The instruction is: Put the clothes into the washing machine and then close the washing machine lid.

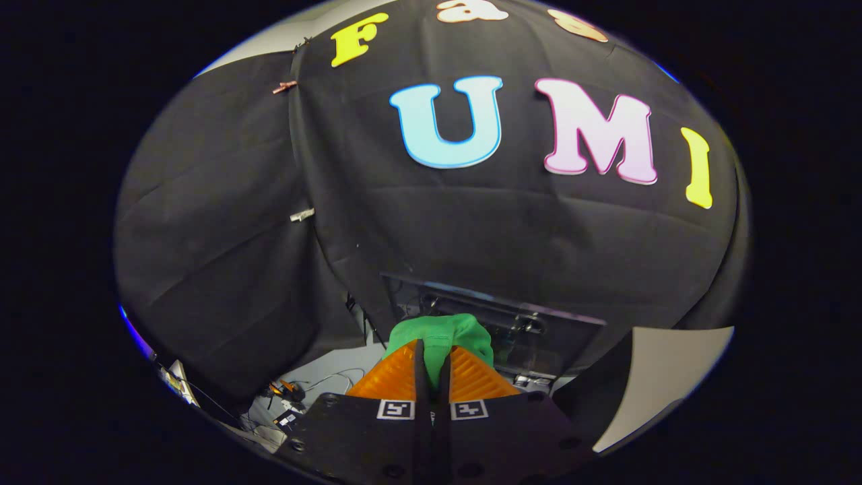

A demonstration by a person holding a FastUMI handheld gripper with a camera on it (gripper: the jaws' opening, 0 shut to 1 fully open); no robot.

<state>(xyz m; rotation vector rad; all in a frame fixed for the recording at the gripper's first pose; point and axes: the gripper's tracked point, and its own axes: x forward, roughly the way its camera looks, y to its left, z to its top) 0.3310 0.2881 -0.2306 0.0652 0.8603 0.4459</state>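
Note:
My gripper (432, 357) is shut on a green piece of clothing (441, 337), which bunches up between and over the two fingertips. It is held up in the air in front of the black cloth wall. Just beyond the cloth stands a dark raised panel with a glossy face, which looks like the washing machine's open lid (539, 330); the drum is hidden behind my fingers and the garment.
A white surface (667, 377) lies to the right of my fingers. Down to the left, cables and small devices (286, 397) lie on a pale floor at the foot of the cloth wall.

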